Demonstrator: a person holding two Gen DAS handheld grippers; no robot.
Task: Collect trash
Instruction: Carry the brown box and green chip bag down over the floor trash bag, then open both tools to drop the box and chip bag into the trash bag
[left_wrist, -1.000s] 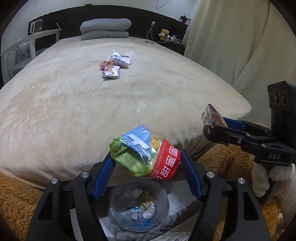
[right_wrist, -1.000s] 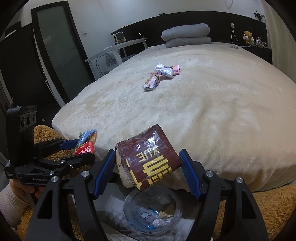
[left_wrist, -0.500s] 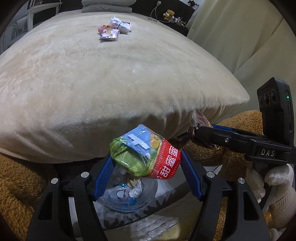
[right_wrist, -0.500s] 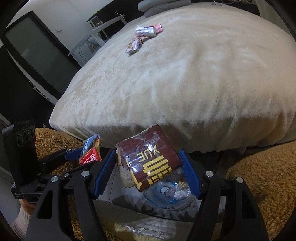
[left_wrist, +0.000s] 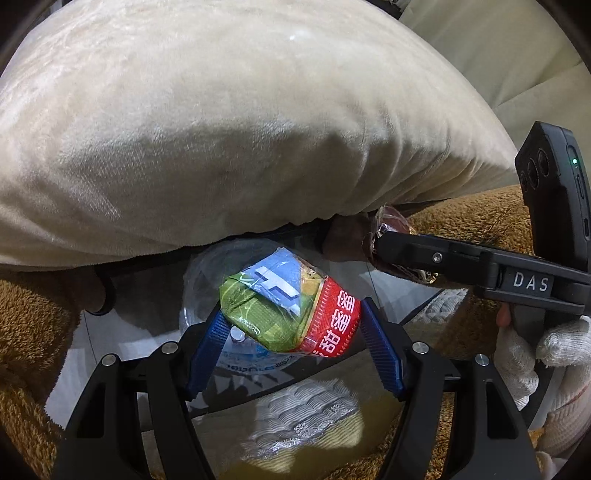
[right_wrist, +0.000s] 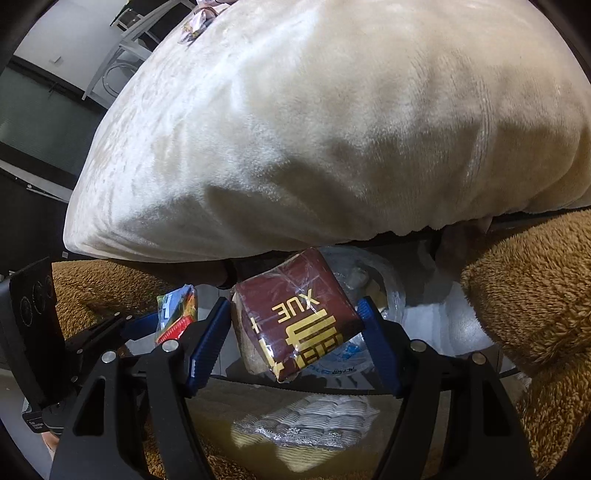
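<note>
— What's the left gripper (left_wrist: 291, 326) got?
— Its fingers clamp a green-and-red snack packet (left_wrist: 291, 306) above the clear bin bag (left_wrist: 207, 273), which holds bits of rubbish.
— And the right gripper (right_wrist: 295, 325)?
— Closed on a maroon packet (right_wrist: 295, 314) over the same bag, below the bed (right_wrist: 332, 129) edge.

Both views look forward and steeply down along a pair of black, blue-padded fingers, from low at the foot of the bed (left_wrist: 207, 122), very near its cream cover. The left wrist view sits on the left hand-held gripper (left_wrist: 291, 332) and faces the clear bin (left_wrist: 207, 280) on the floor just under the bed's edge; the right hand-held gripper (left_wrist: 380, 240) crosses its right side. The right wrist view, on that right one (right_wrist: 293, 325), faces the same bin (right_wrist: 384, 284) from slightly to the right, with the left one (right_wrist: 173, 314) at its left edge. Both share the bed (right_wrist: 332, 122), the bin, and the brown rug (left_wrist: 33, 314) around it.
</note>
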